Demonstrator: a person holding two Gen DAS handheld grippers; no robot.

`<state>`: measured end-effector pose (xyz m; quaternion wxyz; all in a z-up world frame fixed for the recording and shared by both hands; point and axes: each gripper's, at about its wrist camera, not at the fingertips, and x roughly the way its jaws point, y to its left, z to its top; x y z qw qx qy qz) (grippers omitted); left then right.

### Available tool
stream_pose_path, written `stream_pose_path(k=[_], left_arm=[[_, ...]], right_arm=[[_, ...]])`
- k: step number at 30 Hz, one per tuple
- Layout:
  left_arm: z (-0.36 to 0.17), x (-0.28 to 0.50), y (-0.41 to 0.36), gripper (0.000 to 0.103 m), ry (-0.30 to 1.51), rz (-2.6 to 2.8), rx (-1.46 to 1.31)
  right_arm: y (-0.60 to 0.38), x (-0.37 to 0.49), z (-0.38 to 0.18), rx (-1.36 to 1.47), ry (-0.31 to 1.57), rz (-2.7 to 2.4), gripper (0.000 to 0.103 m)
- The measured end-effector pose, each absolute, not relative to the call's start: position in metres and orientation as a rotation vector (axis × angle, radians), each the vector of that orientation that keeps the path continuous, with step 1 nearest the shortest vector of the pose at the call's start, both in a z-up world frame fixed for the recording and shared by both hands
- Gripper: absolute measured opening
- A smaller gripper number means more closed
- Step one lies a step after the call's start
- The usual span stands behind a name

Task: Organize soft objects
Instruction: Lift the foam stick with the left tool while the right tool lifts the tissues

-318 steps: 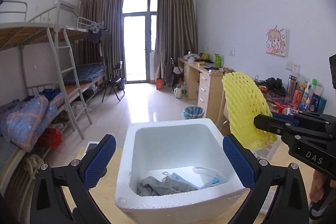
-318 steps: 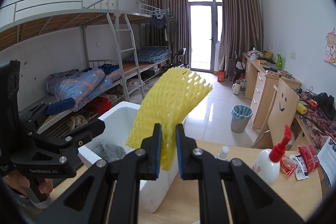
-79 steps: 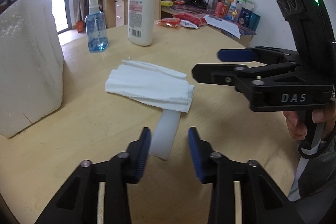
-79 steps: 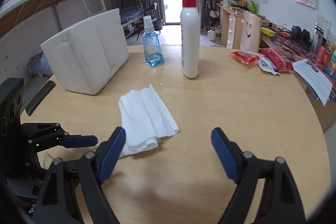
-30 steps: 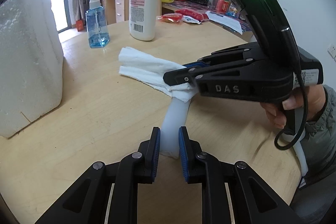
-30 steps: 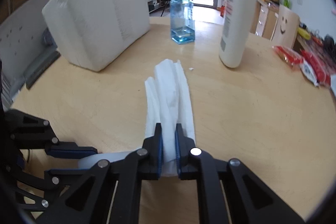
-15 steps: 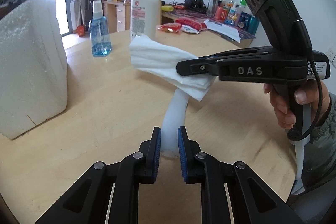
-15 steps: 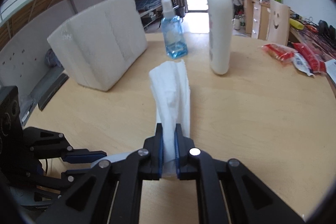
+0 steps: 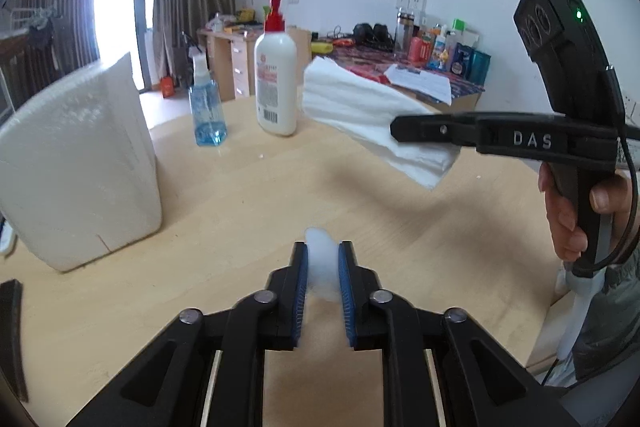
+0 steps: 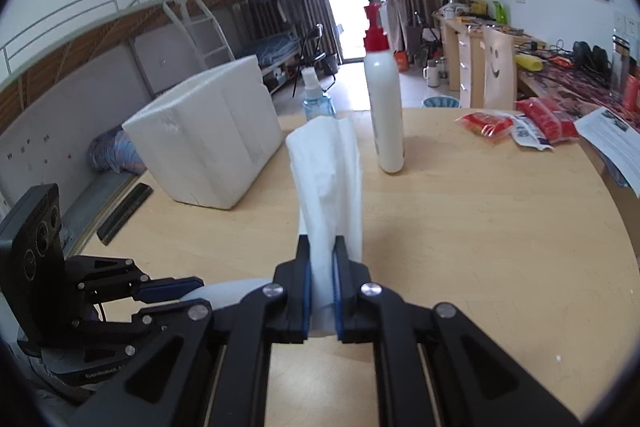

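My right gripper point(image 10: 321, 247) is shut on a folded white paper towel point(image 10: 326, 175) and holds it up above the round wooden table point(image 10: 480, 227). It shows in the left wrist view as the towel point(image 9: 372, 115) in the right gripper point(image 9: 396, 127). My left gripper point(image 9: 323, 255) is shut on a thin white foam strip point(image 9: 320, 263), low over the table; it also shows in the right wrist view point(image 10: 168, 285). The white foam box point(image 9: 76, 163) stands at the left, also in the right wrist view point(image 10: 208, 151).
A white pump bottle point(image 9: 276, 91) and a blue spray bottle point(image 9: 206, 107) stand beyond the middle of the table. Red snack packets point(image 10: 516, 127) and a paper sheet point(image 10: 612, 143) lie at the far right edge. A dark flat object point(image 10: 126, 207) lies by the box.
My right gripper has lifted the paper towel higher off the table and away from the foam strip. My left gripper keeps its hold on the strip, which now hangs free of the towel.
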<state>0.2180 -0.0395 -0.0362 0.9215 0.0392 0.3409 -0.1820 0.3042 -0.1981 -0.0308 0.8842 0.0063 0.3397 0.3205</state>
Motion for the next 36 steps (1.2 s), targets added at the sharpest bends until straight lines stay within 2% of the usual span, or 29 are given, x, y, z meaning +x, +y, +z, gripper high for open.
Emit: stream_pose_path(k=[4,13,14,16,18,19,36], left_arm=[[-0.020,0.196,-0.042,0.002,0.647,-0.375,0.101],[-0.022,0.191,-0.043,0.003,0.662,-0.346,0.122],[-0.024,0.192,-0.043,0.007,0.665,-0.344,0.124],[-0.027,0.195,-0.041,0.025,0.673,-0.331,0.121],[-0.031,0.199,-0.038,0.064,0.675,-0.301,0.120],[-0.032,0.200,-0.037,0.066,0.668,-0.292,0.118],[-0.082,0.246,-0.036,0.066,0.830,-0.244,0.088]], right_arm=[[-0.204,0.287,-0.023,0.034,0.676,0.663,0.012],[-0.212,0.263,-0.015,0.052,0.627,0.659,0.012],[-0.212,0.261,-0.015,0.055,0.626,0.662,0.012],[-0.212,0.260,-0.015,0.053,0.626,0.665,0.012],[-0.211,0.260,-0.017,0.052,0.629,0.666,0.012],[-0.211,0.261,-0.019,0.050,0.631,0.667,0.012],[-0.223,0.260,-0.033,0.092,0.643,0.656,0.012]])
